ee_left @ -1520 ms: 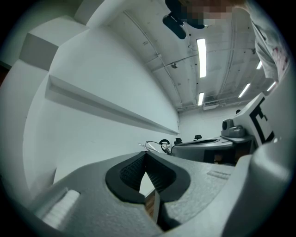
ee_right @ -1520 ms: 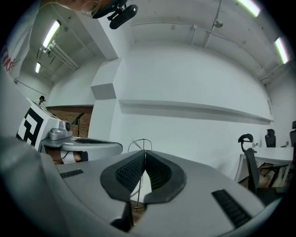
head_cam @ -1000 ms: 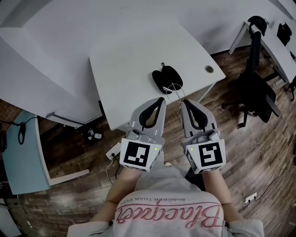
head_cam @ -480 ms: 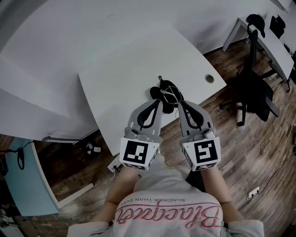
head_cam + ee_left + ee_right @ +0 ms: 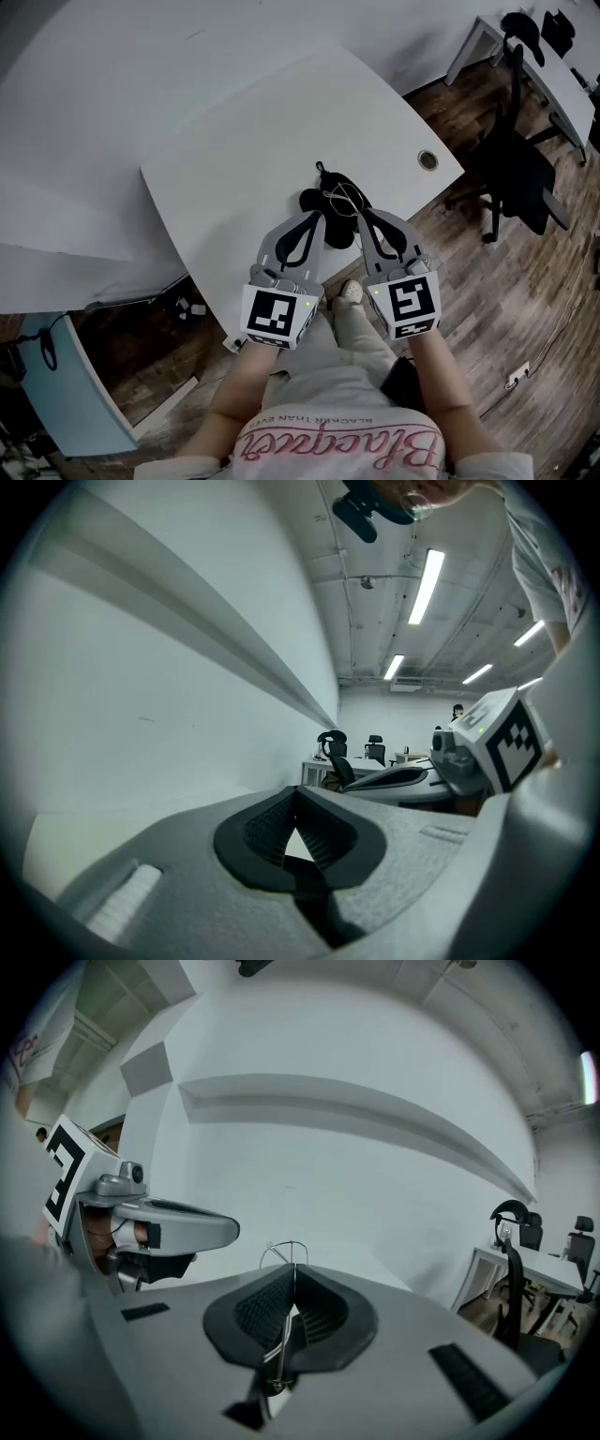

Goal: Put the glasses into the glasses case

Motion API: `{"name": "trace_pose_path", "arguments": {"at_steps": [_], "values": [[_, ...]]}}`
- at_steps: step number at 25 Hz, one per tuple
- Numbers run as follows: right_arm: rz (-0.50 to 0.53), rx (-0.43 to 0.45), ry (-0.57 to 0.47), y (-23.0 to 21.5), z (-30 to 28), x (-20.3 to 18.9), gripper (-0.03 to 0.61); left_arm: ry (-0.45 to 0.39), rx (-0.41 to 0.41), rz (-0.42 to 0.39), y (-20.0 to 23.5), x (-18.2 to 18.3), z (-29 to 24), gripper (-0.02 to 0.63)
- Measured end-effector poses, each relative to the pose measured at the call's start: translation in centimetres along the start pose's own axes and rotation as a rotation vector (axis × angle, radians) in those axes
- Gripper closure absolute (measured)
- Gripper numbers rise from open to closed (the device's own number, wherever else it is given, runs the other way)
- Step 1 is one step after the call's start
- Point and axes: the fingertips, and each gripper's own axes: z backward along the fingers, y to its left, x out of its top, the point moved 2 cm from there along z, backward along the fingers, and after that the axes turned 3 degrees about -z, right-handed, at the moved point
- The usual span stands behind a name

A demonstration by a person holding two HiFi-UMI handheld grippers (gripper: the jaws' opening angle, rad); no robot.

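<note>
Both grippers have moved toward 12 o'clock since one second ago. The left gripper (image 5: 320, 217) and right gripper (image 5: 359, 217) were then short of the glasses case (image 5: 312, 200) and now overlap its near edge on the white table (image 5: 244, 150). The glasses (image 5: 343, 195), earlier at the case's 5 o'clock rim, now lie over its dark interior. The table also sits lower and more turned in the head view than before.

Head view: the black case lies open near the table's 6 o'clock edge. The thin wire glasses are over its right half, at 12 o'clock of the right gripper's tips. Whether the frame rests on the lining or hangs above it cannot be told. The left gripper's tips are over the case's left half. A cable grommet (image 5: 428, 160) lies at 3 o'clock of the case, and an office chair (image 5: 514, 169) stands on the wooden floor at 2 o'clock. The case shows in this view only.

Right gripper view: the jaws are pressed together on a thin wire part of the glasses. The wire runs down between the ribbed pads (image 5: 262, 1312) and loops out past the tips at 12 o'clock, a detail the head view does not resolve.

Left gripper view: the jaws meet tip to tip with nothing between them. The right gripper appears at 3 o'clock.
</note>
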Motion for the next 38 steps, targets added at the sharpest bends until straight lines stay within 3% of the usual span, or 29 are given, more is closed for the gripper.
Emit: {"name": "trace_pose_path", "arguments": {"at_steps": [17, 25, 38], "values": [[-0.018, 0.044, 0.238, -3.3, -9.2, -10.8, 0.566, 0.096, 0.017, 0.08, 2.3, -7.4, -6.5, 0.612], [0.026, 0.031, 0.286, -4.0, -10.8, -13.2, 0.566, 0.132, 0.021, 0.112, 2.4, -9.8, -7.2, 0.612], [0.137, 0.054, 0.333, -4.4, -12.4, -15.0, 0.565, 0.169, 0.012, 0.109, 1.8, -10.7, -7.3, 0.612]]}}
